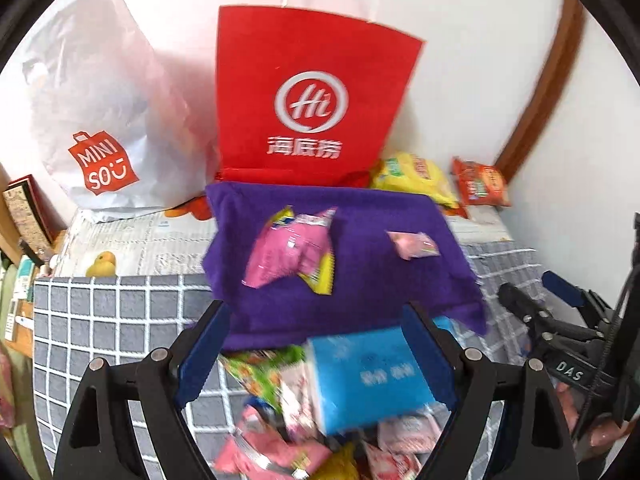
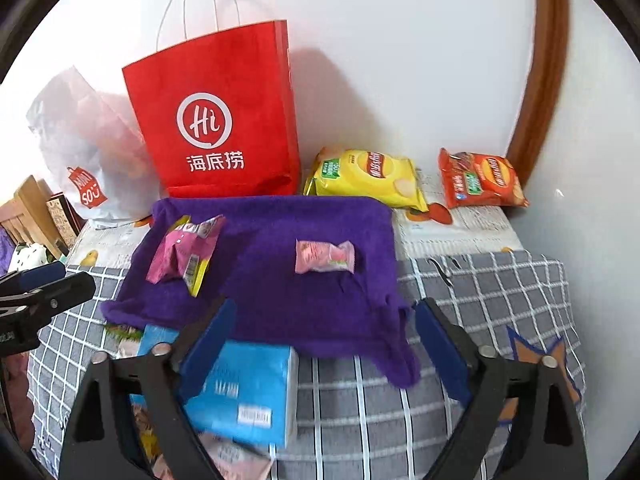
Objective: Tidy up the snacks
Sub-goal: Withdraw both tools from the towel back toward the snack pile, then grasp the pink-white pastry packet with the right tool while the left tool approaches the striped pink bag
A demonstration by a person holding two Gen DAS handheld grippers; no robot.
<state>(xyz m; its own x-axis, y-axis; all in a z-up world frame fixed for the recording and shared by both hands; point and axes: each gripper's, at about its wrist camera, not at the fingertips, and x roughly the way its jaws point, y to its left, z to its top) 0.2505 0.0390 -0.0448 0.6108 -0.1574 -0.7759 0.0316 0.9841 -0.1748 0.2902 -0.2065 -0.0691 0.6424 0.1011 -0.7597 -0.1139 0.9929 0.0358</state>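
blue box: lies between left gripper jaws, long axis tilted; left nearer. right gripper beside it. both jaws wide, empty.

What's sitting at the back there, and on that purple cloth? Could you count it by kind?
Shopping bags: 2, red and white
Chip bags: 2, yellow and orange-red
Pink packets on the purple cloth: 2, large and small
Total: 6

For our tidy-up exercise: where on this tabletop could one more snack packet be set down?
Free: the checked cloth right of the purple towel; the towel's middle, between the pink packet and the pink candy. Crowded: the near-left pile around the blue box, and the back edge with the red bag and chip bags.
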